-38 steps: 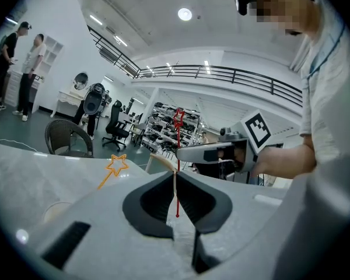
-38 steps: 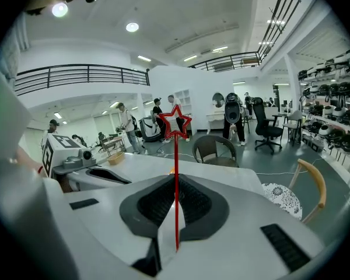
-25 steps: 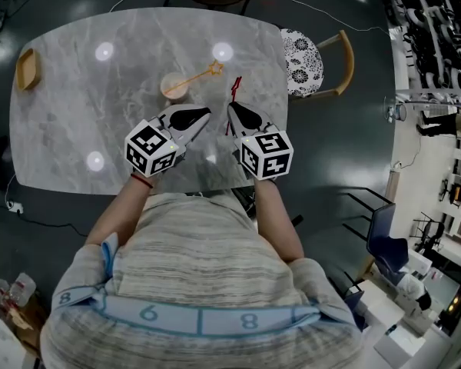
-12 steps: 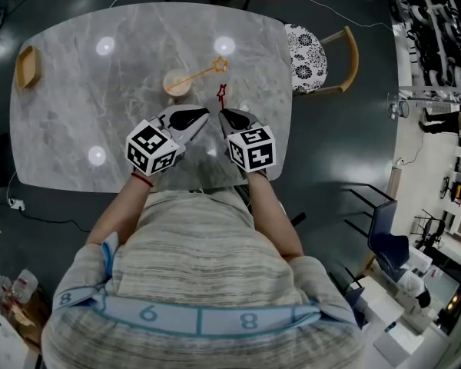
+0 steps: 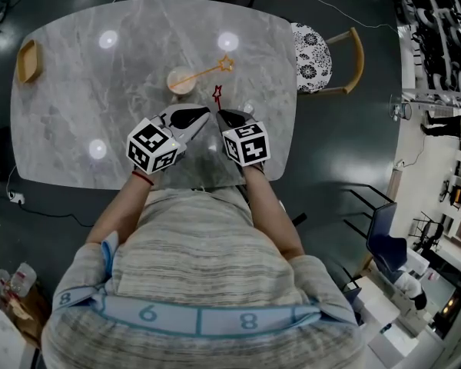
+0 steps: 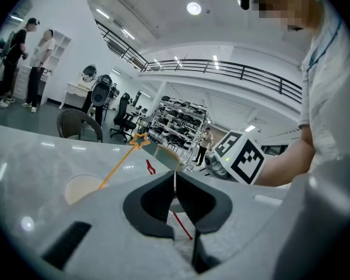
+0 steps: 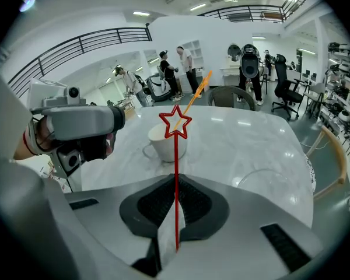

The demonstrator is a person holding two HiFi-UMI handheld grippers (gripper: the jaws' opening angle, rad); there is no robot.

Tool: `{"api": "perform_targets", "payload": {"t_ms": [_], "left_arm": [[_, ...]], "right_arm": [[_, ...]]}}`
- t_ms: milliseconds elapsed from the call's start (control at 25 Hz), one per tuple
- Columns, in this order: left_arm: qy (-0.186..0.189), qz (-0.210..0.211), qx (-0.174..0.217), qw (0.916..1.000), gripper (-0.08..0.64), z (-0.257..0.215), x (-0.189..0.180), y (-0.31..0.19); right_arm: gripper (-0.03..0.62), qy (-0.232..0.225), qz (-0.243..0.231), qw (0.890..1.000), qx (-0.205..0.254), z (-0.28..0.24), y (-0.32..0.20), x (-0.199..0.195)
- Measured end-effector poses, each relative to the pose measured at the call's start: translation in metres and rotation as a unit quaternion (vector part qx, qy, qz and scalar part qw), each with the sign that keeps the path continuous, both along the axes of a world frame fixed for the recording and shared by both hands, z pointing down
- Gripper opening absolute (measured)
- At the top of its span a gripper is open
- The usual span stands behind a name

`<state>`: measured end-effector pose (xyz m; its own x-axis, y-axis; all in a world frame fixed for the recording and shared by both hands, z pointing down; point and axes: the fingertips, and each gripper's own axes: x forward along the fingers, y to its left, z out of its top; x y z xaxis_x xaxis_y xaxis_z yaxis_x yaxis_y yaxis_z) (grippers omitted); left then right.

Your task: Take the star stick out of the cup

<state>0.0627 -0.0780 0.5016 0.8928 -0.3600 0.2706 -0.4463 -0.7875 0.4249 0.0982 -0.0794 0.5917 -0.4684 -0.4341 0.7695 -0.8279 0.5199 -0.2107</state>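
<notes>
A cream cup stands on the marble table with an orange star stick leaning out of it to the right. My right gripper is shut on a red star stick just short of the cup. In the right gripper view the red star stick rises upright from the closed jaws in front of the cup and the orange star stick. My left gripper is shut with nothing in it, tip beside the right one. In the left gripper view the cup lies ahead to the left.
A small wooden tray sits at the table's far left edge. A chair with a patterned cushion stands at the table's right end. People stand in the background of both gripper views.
My right gripper has moved left with the red star stick, closing in on the left gripper's tip. The left gripper, the cup and the orange stick have stayed put.
</notes>
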Motion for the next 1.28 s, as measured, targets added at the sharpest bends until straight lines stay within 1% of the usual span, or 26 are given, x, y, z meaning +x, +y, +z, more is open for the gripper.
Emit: {"api": "perform_targets", "payload": {"t_ms": [280,520,960,1280], "left_arm": [[-0.002,0.000,-0.004,1.0000,0.015,0.003,0.002,-0.006],[0.000,0.000,-0.005,1.0000,0.015,0.005,0.000,-0.005],[0.001,0.002,-0.002,1.0000,0.015,0.003,0.002,-0.004],[0.006,-0.010,0.005,0.9999,0.015,-0.004,-0.003,-0.006]], "right_arm": [[0.021,0.006,-0.005,1.000,-0.017,0.014,-0.002,0.000],[0.025,-0.015,-0.008,1.000,-0.018,0.013,0.000,-0.008],[0.025,-0.044,0.004,0.999,0.007,-0.012,-0.005,-0.009],[0.026,-0.066,0.007,0.998,0.023,-0.031,-0.013,-0.015]]}}
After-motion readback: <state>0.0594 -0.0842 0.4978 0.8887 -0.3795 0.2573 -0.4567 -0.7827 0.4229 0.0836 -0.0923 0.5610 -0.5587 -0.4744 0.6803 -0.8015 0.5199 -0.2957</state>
